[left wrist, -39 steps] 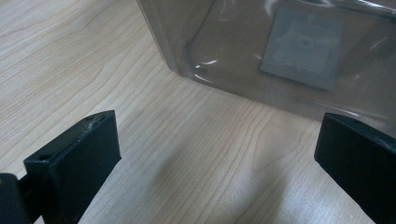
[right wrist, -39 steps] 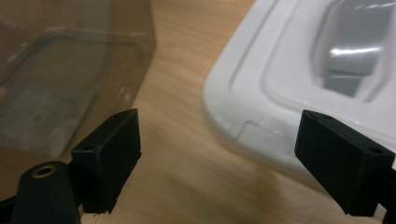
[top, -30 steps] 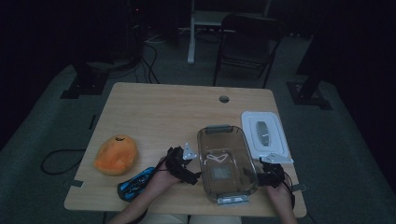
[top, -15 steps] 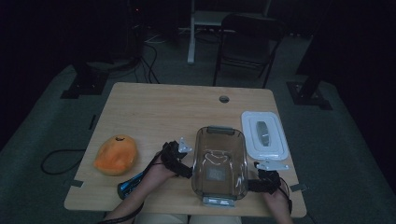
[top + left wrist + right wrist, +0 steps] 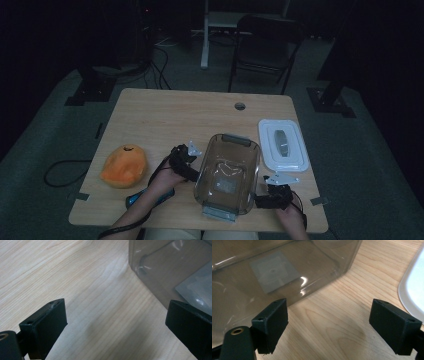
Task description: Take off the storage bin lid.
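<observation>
Since the earlier frame, both hands and the clear plastic container (image 5: 227, 172) between them have slid toward the near edge of the desk (image 5: 165, 112). Left gripper (image 5: 192, 159), beside the container's left wall, has just been closing slightly, yet nothing sits between its jaws. Right gripper (image 5: 261, 198) stands wide open at the right wall. Another nudge could tip the container off the edge, judging by its overhanging latch.

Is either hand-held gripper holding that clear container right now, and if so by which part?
Neither. The left hand-held gripper and the right hand-held gripper flank the clear container, jaws open over bare table.
</observation>
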